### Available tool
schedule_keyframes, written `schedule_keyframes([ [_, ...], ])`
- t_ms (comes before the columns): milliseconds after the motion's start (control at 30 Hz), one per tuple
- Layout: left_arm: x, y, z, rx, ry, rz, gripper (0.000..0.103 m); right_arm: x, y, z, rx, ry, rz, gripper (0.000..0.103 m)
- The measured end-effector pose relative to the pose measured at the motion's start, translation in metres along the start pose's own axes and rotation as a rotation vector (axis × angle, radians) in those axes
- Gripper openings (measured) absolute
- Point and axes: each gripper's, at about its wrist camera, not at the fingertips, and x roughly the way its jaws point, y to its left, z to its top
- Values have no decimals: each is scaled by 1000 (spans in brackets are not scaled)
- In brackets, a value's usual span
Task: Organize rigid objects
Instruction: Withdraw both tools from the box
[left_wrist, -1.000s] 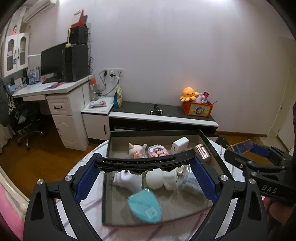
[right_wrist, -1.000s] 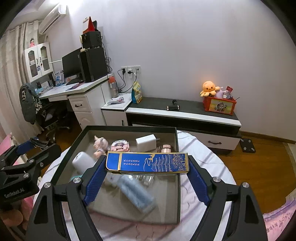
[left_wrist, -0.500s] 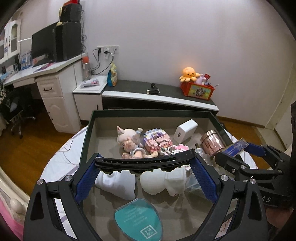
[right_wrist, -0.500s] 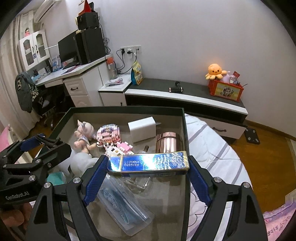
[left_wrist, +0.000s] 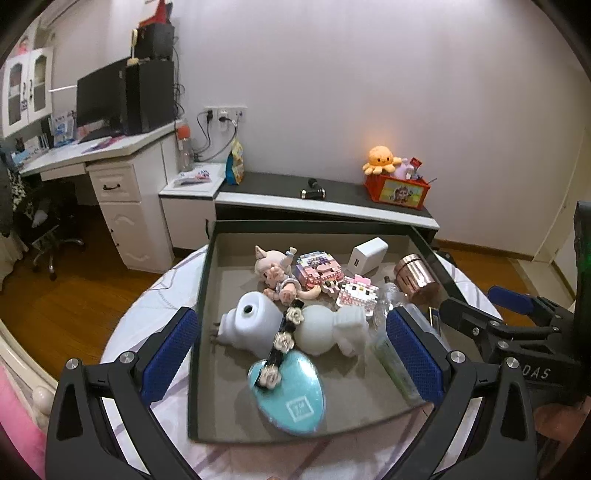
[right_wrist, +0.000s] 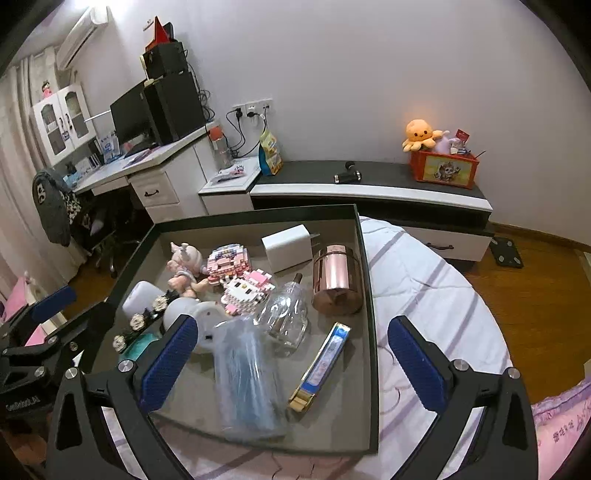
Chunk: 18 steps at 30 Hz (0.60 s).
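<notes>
My left gripper (left_wrist: 291, 354): spread wide and empty, hovering over the near half of the tray (left_wrist: 317, 226).
My right gripper (right_wrist: 291, 363): also spread wide, nothing between the pads, over the tray's near right corner.
Change, left: half a second ago it clamped the black flower hair clip (left_wrist: 281, 341); now that clip lies loose, its near end on the teal oval case (left_wrist: 291, 397) and the rest leaning up between the two white pieces behind it.
Change, right: it held the blue-and-gold box (right_wrist: 321, 365) crosswise then; now the box lies lengthwise on the tray floor near the right wall, just in front of the copper canister (right_wrist: 337, 278).
Step in hand: I judge both drops finished, so this is the release at the end of a placing step.
Next move: I would lift both grippers straight up, clear of the tray walls, then look for anything left outside; I see nothing loose on the striped tablecloth (right_wrist: 424, 295).
Farther in the tray: pig figurine (left_wrist: 275, 273), pink block models (left_wrist: 319, 267) and white charger (left_wrist: 367, 254) at the far side.
</notes>
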Motion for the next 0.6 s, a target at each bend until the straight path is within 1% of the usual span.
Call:
schedule_keyframes([
  [267,-56,-1,-23,17,-55,25,103,-47,11,-19,9,-55,-7,103],
  [600,-124,-3,-44,18,-113,36,103,-115,31,-37,-21,-147,-19,103],
])
